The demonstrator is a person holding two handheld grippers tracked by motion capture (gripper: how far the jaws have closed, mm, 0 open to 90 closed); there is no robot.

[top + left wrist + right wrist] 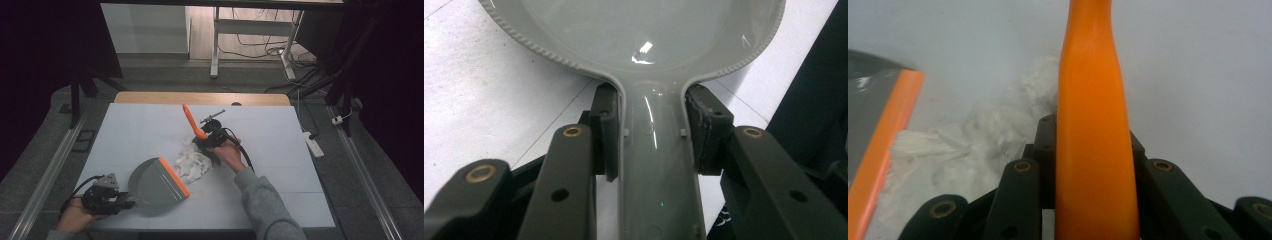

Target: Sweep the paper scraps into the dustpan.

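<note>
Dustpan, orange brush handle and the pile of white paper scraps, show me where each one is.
dustpan [152,182], high view, on the grey pan floor.
orange brush handle [1093,125], right gripper view, on the handle's middle above the jaws.
white paper scraps [192,164], high view, on the middle of the pile.

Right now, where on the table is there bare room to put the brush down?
Free: the white table top's far left, beyond the dustpan, and its right side past the right gripper. Crowded: the middle, where crumpled paper lies between the dustpan's orange lip and the orange brush handle.
</note>
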